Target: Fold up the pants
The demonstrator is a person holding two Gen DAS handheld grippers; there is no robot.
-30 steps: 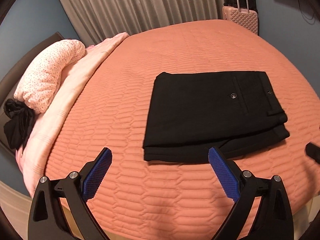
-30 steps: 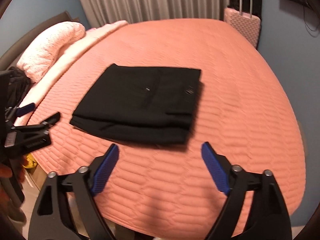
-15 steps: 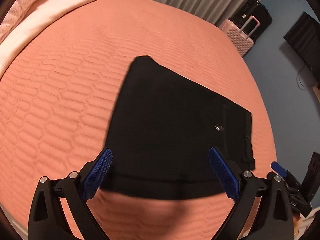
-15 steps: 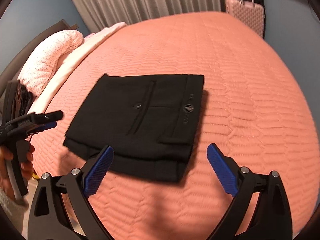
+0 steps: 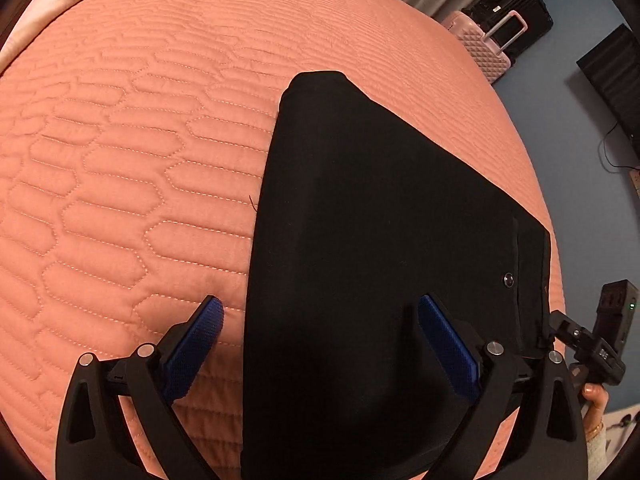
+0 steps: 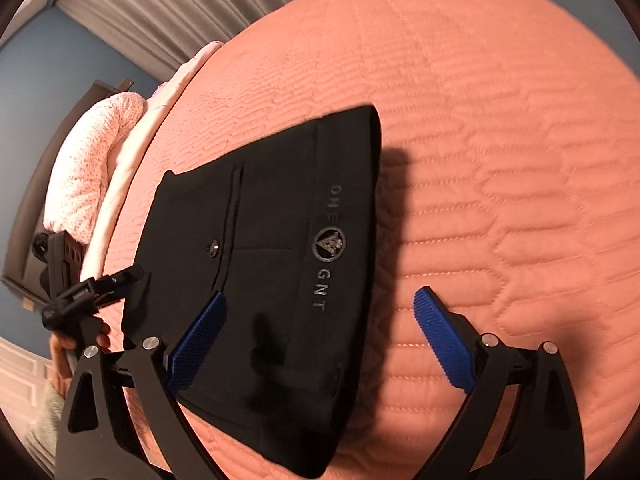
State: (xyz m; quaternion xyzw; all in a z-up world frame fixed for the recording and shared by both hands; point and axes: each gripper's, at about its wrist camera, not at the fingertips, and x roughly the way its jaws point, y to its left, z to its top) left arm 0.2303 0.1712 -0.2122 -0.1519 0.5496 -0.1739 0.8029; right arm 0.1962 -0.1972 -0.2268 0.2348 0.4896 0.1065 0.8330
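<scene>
Both our claws are spread wide, holding nothing: the left claw point(image 5: 320, 320) and right claw point(image 6: 320, 308) hover over the folded black pants point(image 5: 380, 240) lying flat on the salmon quilted bed point(image 5: 120, 160), suitcases point(image 5: 504, 36) beyond.

Home bedroom: quilted bedspread point(image 5: 140, 160), pillow point(image 6: 84, 168), curtains point(image 6: 168, 4), suitcase point(image 5: 486, 46).
</scene>
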